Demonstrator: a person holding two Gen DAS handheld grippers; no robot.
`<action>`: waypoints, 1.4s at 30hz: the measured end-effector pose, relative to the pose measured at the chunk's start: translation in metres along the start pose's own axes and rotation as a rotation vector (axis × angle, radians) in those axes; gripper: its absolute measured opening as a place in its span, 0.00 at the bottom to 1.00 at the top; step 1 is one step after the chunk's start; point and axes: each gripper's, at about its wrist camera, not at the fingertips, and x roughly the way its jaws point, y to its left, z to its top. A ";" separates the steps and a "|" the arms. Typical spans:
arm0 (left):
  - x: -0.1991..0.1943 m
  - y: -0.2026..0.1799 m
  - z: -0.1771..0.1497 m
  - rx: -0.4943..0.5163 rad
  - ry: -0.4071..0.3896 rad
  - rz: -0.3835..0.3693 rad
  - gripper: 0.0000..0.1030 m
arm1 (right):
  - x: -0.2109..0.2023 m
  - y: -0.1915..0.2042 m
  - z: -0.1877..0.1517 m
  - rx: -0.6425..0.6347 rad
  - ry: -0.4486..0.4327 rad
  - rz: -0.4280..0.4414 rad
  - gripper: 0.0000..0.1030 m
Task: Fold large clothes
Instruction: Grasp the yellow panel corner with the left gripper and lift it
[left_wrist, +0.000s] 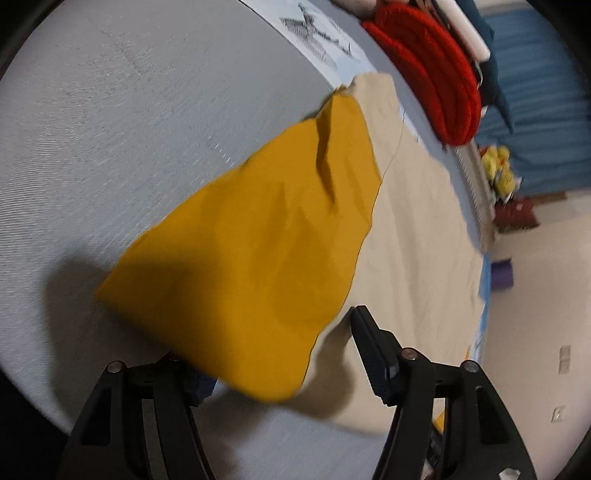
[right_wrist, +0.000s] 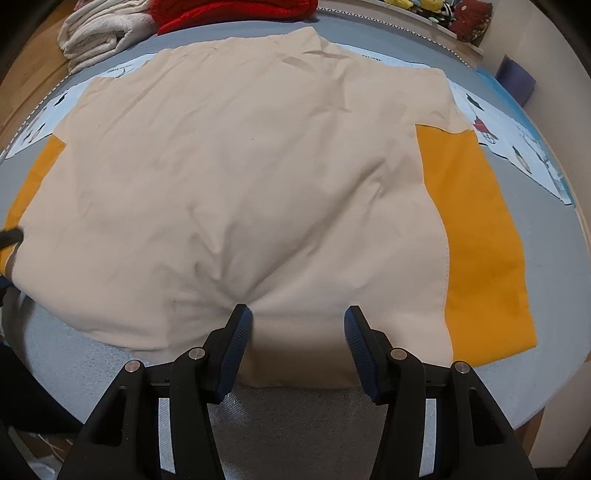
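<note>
Right hand-held gripper (right_wrist: 298, 325): jaws spread wide, holding nothing, poised over the near hem of the cream shirt (right_wrist: 240, 177). Shirt lies flat on the grey tabletop (right_wrist: 554, 332), one mustard sleeve (right_wrist: 484, 240) to this gripper's right. Left hand-held gripper (left_wrist: 273, 354): jaws apart, other mustard sleeve (left_wrist: 258, 240) draped over its left finger. Beyond the shirt: red knit item (right_wrist: 236, 13), folded white towels (right_wrist: 96, 35).
</note>
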 end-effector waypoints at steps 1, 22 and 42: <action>0.001 0.001 0.001 -0.010 -0.017 -0.011 0.55 | 0.001 0.000 0.000 0.001 0.000 0.002 0.53; -0.158 -0.082 0.029 0.460 -0.256 0.100 0.13 | -0.023 0.083 0.004 -0.024 -0.006 0.136 0.52; -0.030 -0.297 -0.195 1.269 -0.120 0.093 0.12 | -0.180 -0.171 0.026 0.244 -0.524 0.092 0.75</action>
